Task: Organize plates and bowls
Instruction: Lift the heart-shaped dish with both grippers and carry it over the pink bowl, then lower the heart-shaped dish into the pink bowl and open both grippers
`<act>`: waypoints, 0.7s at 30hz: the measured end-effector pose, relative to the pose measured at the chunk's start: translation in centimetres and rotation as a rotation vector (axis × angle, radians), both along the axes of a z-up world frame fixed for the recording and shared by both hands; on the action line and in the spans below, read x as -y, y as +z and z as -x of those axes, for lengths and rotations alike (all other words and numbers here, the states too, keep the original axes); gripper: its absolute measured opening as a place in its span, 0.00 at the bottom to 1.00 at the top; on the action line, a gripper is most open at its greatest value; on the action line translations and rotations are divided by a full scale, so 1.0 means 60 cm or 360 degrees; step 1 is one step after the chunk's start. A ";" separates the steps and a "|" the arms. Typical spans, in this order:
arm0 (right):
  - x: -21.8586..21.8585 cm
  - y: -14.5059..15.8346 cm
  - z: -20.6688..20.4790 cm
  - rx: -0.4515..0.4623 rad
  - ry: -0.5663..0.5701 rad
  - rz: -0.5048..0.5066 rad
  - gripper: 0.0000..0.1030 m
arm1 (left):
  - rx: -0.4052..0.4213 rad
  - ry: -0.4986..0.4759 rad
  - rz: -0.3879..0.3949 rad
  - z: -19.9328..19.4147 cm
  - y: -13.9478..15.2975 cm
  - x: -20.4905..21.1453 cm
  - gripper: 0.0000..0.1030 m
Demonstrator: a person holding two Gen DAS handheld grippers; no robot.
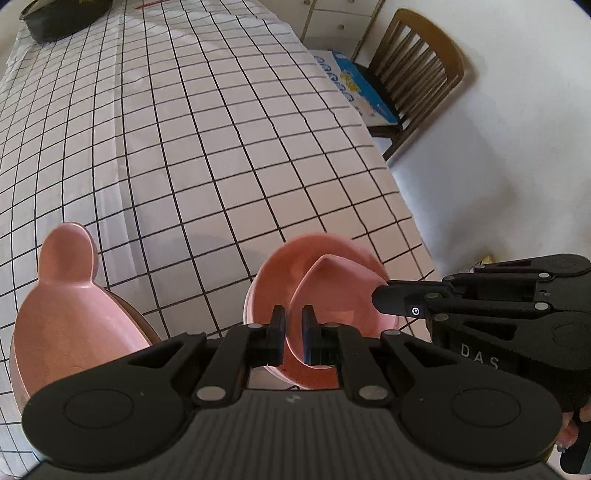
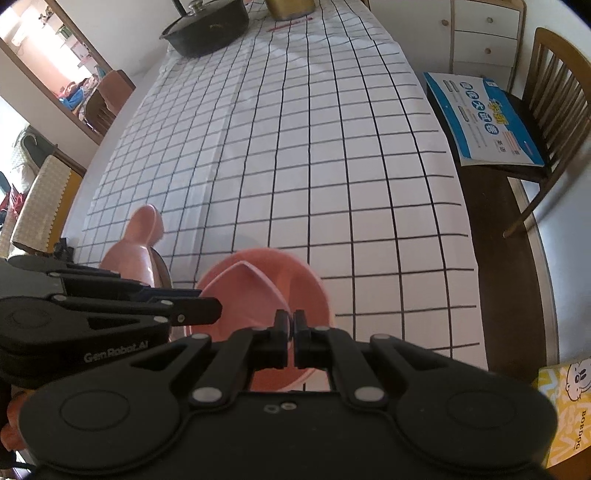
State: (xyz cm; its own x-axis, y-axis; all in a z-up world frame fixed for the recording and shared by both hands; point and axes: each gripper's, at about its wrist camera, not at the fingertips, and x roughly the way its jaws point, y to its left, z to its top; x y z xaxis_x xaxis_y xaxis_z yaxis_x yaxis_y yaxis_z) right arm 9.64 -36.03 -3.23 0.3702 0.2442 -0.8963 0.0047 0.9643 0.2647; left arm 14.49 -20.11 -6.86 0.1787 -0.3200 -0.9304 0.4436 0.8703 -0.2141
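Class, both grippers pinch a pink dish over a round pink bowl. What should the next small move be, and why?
Probably lower it a little further, then release. The left gripper and right gripper are each shut on a rim of the pointed pink dish, which sits tilted inside the round pink bowl, apparently not yet settled flat.

Dark pot [image 1: 66,16]: in the left wrist view, cut off by the top edge at the far left of the desk [image 1: 229,147].
Eared pink plate [image 1: 70,317]: near rim hidden behind the left claw [image 1: 293,328] body.
Teardrop dish [image 1: 332,295]: near edge hidden between the claw fingers; blurred.
Pink bowl [image 2: 295,288]: near rim covered by the right claw [image 2: 291,328].
Yellow box [image 2: 565,410]: cut off by the right edge.
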 end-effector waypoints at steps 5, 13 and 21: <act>-0.001 -0.018 0.003 -0.0020 -0.0008 0.0021 0.01 | 0.0014 -0.0030 -0.0055 0.003 -0.015 0.012 0.09; -0.004 -0.031 0.003 -0.0031 -0.0014 0.0043 0.01 | 0.0020 -0.0055 -0.0102 0.000 -0.029 0.021 0.09; -0.009 -0.034 -0.001 -0.0039 0.0003 0.0053 0.04 | 0.0014 -0.0064 -0.0115 -0.007 -0.036 0.022 0.09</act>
State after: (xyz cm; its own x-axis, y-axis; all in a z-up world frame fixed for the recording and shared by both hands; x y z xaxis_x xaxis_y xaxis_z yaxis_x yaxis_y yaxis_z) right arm 9.72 -35.51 -5.26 0.3475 0.2146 -0.9128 0.0089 0.9727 0.2320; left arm 14.92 -21.45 -9.02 0.1754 -0.2589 -0.9498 0.4800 0.8649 -0.1471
